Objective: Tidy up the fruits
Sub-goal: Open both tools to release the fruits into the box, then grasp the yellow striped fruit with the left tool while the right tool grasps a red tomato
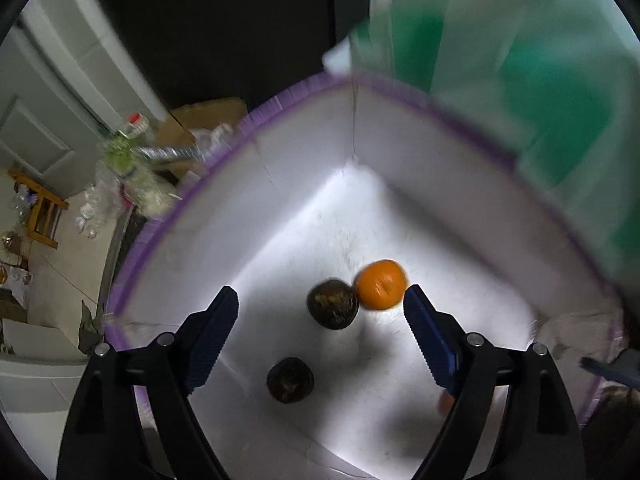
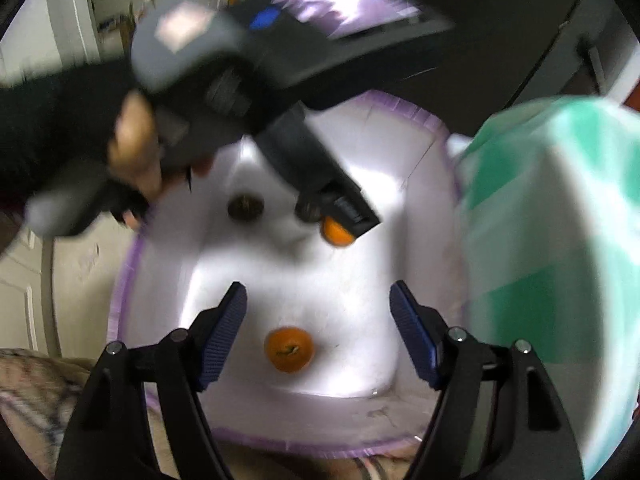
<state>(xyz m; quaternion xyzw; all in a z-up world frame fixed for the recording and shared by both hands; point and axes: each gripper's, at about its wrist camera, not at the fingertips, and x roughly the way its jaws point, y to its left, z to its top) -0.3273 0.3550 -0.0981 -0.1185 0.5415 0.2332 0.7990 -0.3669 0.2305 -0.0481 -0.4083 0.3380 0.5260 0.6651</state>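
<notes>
Hovering over the white box (image 1: 400, 216) with the purple rim, both my grippers pointing down into it. Left gripper (image 1: 320, 316): jaws wide apart, nothing between the pads. On the box floor below it lie two dark round fruits (image 1: 332, 305), one touching an orange (image 1: 381, 284). Right gripper (image 2: 318, 320): jaws spread, empty, a second orange (image 2: 289, 349) lying loose on the floor under the gap. Green-and-white cloth (image 2: 552, 240) drapes the box's edge. Views motion-blurred.
</notes>
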